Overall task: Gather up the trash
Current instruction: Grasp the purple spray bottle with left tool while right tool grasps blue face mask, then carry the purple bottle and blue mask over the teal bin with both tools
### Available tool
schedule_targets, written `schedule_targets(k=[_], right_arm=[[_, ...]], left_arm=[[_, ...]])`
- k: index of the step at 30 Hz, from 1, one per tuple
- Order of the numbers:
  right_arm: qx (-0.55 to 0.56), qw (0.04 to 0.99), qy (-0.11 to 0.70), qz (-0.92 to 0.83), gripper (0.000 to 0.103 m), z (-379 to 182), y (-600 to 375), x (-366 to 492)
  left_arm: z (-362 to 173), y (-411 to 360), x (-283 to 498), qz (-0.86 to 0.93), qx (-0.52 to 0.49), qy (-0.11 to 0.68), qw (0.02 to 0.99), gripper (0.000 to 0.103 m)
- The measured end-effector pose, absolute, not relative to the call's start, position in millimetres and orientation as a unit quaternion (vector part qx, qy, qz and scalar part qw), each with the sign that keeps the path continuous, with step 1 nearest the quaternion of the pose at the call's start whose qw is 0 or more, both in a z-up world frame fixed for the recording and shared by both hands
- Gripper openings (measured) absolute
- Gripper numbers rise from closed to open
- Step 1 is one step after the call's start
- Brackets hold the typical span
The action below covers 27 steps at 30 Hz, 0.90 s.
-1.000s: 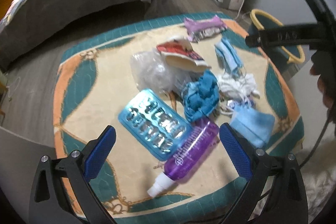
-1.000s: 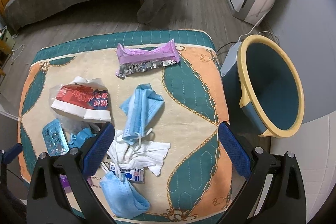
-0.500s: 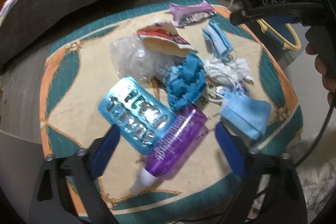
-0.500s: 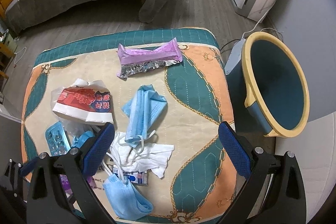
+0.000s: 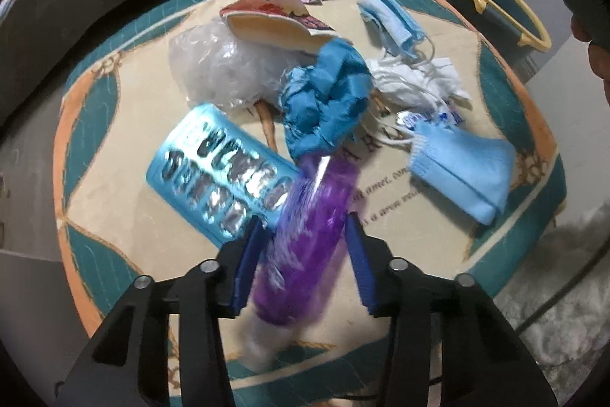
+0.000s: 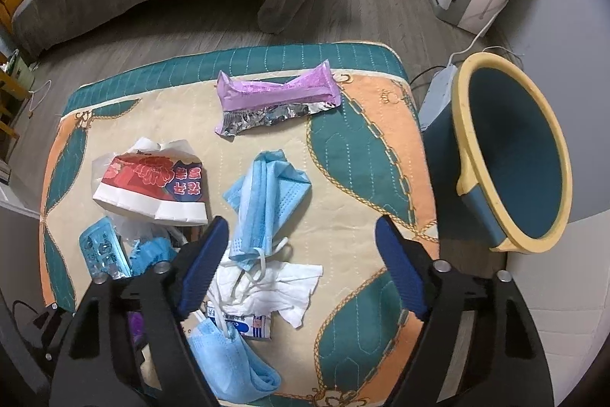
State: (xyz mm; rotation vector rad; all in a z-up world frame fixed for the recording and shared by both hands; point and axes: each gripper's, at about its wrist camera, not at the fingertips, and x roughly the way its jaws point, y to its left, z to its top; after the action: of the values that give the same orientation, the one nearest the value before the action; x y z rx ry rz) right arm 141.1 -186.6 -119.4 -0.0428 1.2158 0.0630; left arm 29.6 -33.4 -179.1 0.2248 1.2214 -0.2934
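Both tools are working: I am closing the left tool point(image 5: 303, 264) around the purple bottle point(image 5: 305, 239) lying on the quilted tabletop point(image 5: 438, 178), gripping its stiff, slick, light mid-body, while the right tool point(image 6: 301, 269) hovers open, narrowing, empty.

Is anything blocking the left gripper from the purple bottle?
Nothing visible. The purple bottle already lies between the fingers of the left gripper, whose jaws have just been closing. A blue blister pack touches its side.
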Motion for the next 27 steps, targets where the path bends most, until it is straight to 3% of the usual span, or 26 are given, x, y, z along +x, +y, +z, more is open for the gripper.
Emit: schedule_targets(k=[2,14,18,20,27], right_arm=[[-0.014,0.816,0.577,0.036,0.065,-124,-186,145],[-0.003,0.793,0.606,0.060,0.047,-151,-175,160],[-0.010,0.786,0.614,0.071,0.023,-156,-171,161],[-0.014,0.786,0.614,0.075,0.017,-156,-169,160],[-0.019,0.795,0.601,0.078,0.012,-144,-167,150]], left_arm=[[-179,-32,34,-0.136,0.105,0.566,0.807,0.034],[-180,-26,44,-0.144,0.064,0.569,0.807,0.034],[-179,-26,43,-0.149,0.065,0.569,0.806,0.034],[-177,-26,43,-0.151,0.062,0.568,0.807,0.034],[-157,-32,38,-0.159,0.066,0.540,0.824,0.033]])
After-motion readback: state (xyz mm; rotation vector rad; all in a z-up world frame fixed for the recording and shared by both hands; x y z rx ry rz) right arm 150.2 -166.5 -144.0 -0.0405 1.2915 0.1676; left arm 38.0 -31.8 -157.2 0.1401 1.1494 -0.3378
